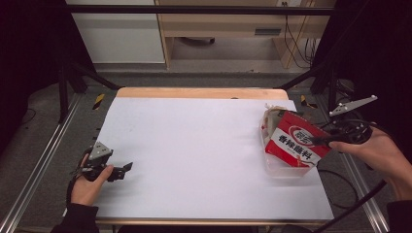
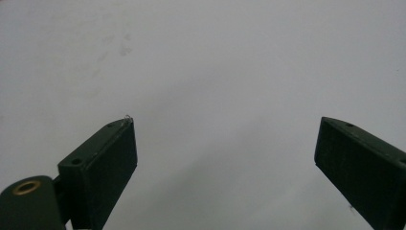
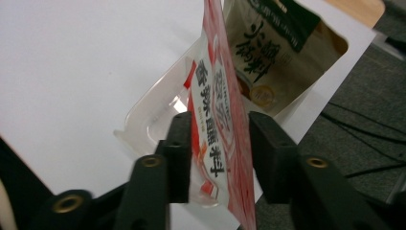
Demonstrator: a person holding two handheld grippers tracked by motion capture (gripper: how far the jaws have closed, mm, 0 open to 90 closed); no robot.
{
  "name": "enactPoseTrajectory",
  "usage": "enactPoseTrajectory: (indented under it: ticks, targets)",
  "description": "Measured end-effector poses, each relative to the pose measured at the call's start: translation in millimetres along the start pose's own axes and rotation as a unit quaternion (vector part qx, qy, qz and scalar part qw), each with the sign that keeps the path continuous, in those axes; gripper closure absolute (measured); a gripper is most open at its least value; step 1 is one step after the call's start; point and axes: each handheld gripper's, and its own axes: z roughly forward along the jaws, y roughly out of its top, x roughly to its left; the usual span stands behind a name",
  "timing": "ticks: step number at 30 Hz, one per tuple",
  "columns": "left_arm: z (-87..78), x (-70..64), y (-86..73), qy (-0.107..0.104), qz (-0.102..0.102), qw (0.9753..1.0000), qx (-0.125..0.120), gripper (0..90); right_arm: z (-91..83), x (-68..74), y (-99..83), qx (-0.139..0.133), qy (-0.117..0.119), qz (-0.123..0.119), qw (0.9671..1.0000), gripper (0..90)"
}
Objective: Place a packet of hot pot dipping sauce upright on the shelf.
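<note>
A red-and-white seasoning packet (image 1: 296, 141) is held tilted over a clear plastic container (image 1: 279, 167) at the table's right edge. My right gripper (image 1: 320, 141) comes in from the right and is shut on that packet. In the right gripper view the red packet (image 3: 218, 96) stands edge-on between the two black jaws of my right gripper (image 3: 220, 124), above the clear container (image 3: 153, 115). A beige packet (image 3: 273, 52) sits behind it; the high view shows this beige packet (image 1: 272, 114) at the container's far end. My left gripper (image 1: 127, 166) rests low at the left, open and holding nothing; the left gripper view shows the left gripper (image 2: 225, 124) over bare white surface.
A white sheet (image 1: 194, 145) covers the wooden table (image 1: 194, 92). Metal rails run along both sides of the table. Black cables (image 3: 364, 129) lie on the grey floor to the right. A wooden desk stands beyond the far edge.
</note>
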Motion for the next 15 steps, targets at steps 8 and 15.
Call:
enactPoseTrajectory:
  ticks: [8, 15]
  targets:
    - [-0.1, 0.2, -0.1, 0.0, 0.0, 1.0, 0.0, 7.5, 3.9, 8.8, 24.4, -0.028, -0.044, -0.017, 0.9985, 31.0]
    - [0.0, 0.0, 0.1, -0.001, 0.001, 1.0, 0.001, 7.4, 7.2, 16.8, 48.5, -0.026, -0.05, -0.016, 0.9983, 21.8]
